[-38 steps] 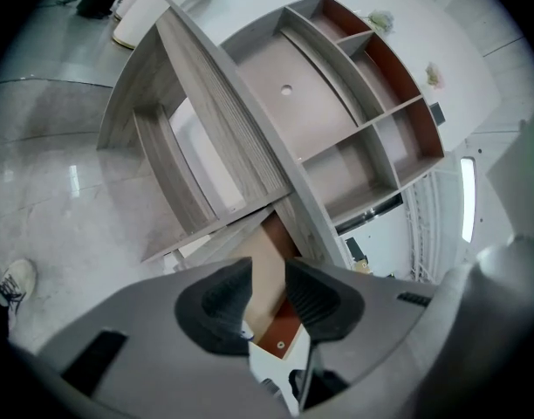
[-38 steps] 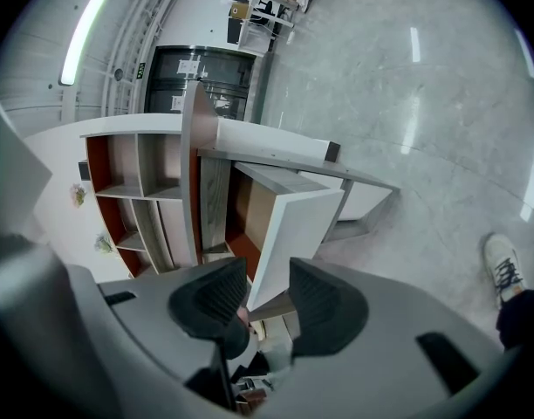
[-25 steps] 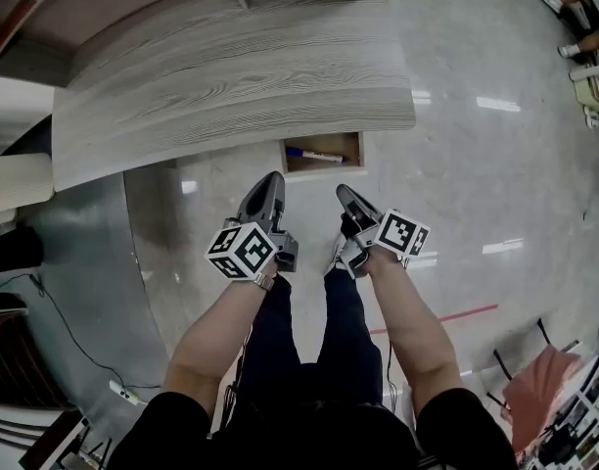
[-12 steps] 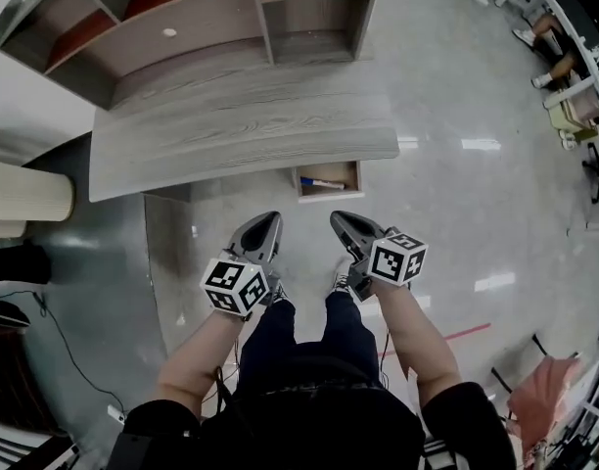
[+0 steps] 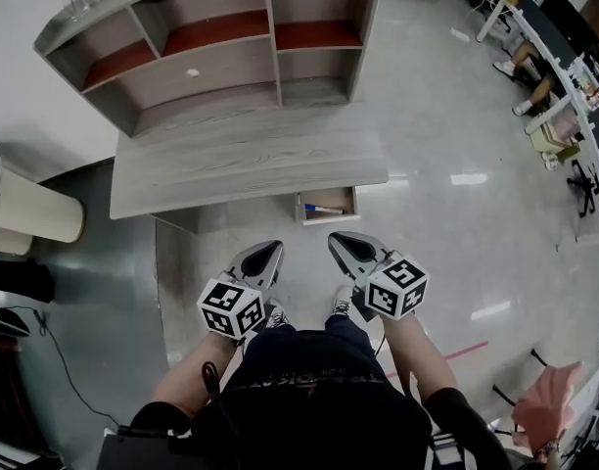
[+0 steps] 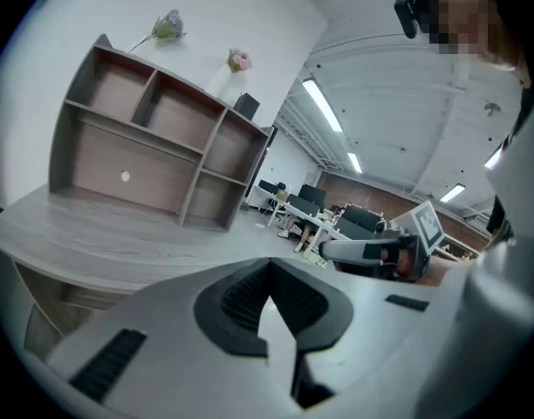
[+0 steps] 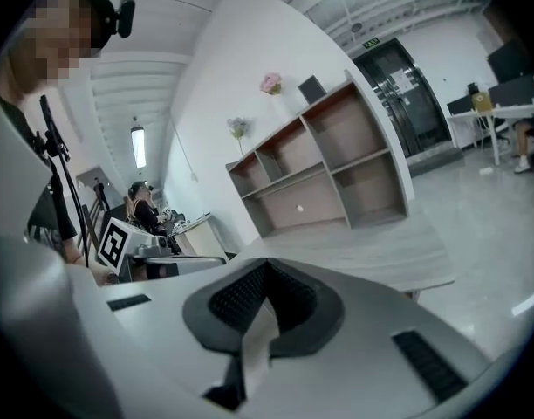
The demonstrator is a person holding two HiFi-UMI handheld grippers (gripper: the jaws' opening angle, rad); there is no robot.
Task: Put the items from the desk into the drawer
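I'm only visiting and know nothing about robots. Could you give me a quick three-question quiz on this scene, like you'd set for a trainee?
1. True or false: the left gripper and the right gripper are both shut, with nothing between their jaws.
2. Where does the marker pen lie? A) on the desk top; B) in the open drawer; C) on the floor.
3. Fill in: the shelf unit stands on the ____.

Key: 1 true; 2 B; 3 desk.

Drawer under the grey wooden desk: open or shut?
Open: the small wooden drawer juts out past the grey wood-grain desk edge, a blue-and-white pen lying inside.
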